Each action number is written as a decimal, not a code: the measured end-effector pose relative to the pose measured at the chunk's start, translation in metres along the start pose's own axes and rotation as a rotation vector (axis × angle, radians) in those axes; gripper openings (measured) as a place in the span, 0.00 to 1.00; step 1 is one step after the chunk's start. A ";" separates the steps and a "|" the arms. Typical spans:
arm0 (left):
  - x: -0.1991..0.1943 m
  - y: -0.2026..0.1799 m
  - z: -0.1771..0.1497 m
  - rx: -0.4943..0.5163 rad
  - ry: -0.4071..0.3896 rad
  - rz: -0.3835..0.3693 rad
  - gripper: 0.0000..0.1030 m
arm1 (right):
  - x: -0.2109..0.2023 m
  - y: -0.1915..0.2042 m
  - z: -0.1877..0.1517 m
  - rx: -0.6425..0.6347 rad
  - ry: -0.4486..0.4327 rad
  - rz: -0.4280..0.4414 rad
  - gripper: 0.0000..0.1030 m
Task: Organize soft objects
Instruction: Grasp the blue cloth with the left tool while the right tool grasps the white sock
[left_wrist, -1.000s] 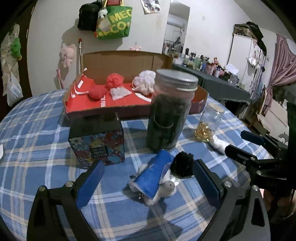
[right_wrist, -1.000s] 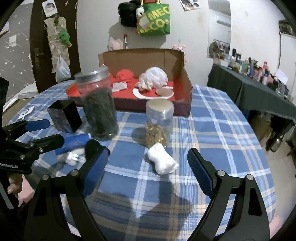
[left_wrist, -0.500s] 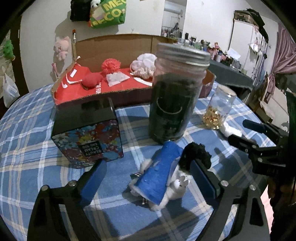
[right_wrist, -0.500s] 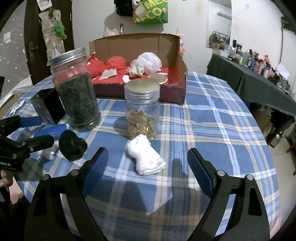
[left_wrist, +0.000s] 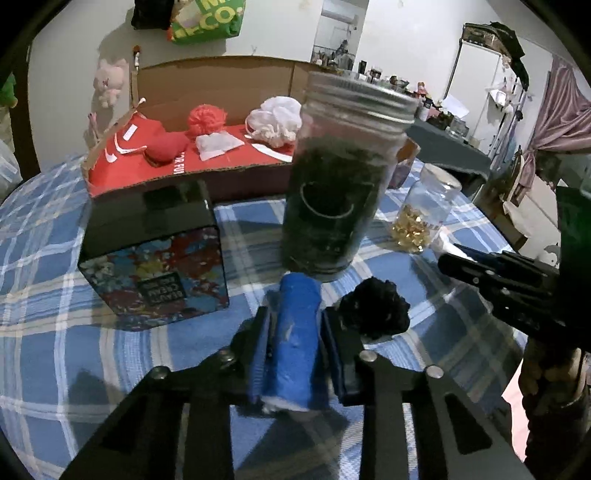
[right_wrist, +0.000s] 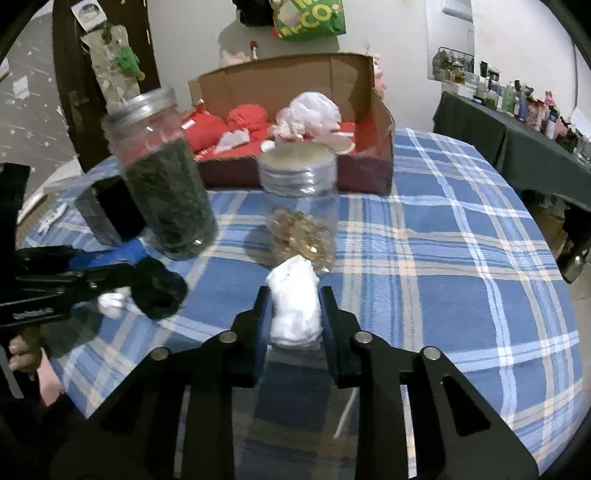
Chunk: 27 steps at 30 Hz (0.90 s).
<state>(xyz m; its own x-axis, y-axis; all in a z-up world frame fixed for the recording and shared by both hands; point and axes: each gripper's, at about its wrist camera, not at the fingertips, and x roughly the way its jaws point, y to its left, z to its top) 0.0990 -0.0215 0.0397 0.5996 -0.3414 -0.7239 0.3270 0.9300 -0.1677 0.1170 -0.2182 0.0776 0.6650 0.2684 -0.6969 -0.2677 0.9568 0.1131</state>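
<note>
Left claw (left_wrist: 295, 328): jaws closing, pads pressed on the blue plush roll (left_wrist: 297, 343)
Blue plush roll: long axis running near to far, toward the dark jar (left_wrist: 332, 177)
Right claw (right_wrist: 293, 314): jaws closing, clamped on the white soft bundle (right_wrist: 293, 306)
White soft bundle: on the checked counter (right_wrist: 443, 258), lengthwise near to far, just before the small jar (right_wrist: 299, 206)
Black pompom (left_wrist: 375, 310): right of the roll
</note>
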 end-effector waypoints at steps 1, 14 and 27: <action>-0.001 0.000 0.001 -0.008 -0.003 -0.004 0.24 | -0.004 0.002 0.000 0.002 -0.016 0.010 0.23; -0.018 -0.008 0.010 -0.001 -0.054 -0.043 0.22 | -0.016 0.049 0.013 -0.052 -0.077 0.133 0.23; -0.022 -0.006 0.016 -0.002 -0.065 -0.047 0.22 | -0.009 0.063 0.016 -0.078 -0.067 0.163 0.23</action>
<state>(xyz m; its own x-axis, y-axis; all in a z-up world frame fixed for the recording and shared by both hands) 0.0956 -0.0217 0.0667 0.6295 -0.3924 -0.6706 0.3541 0.9131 -0.2019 0.1052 -0.1587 0.1022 0.6524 0.4286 -0.6251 -0.4270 0.8892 0.1641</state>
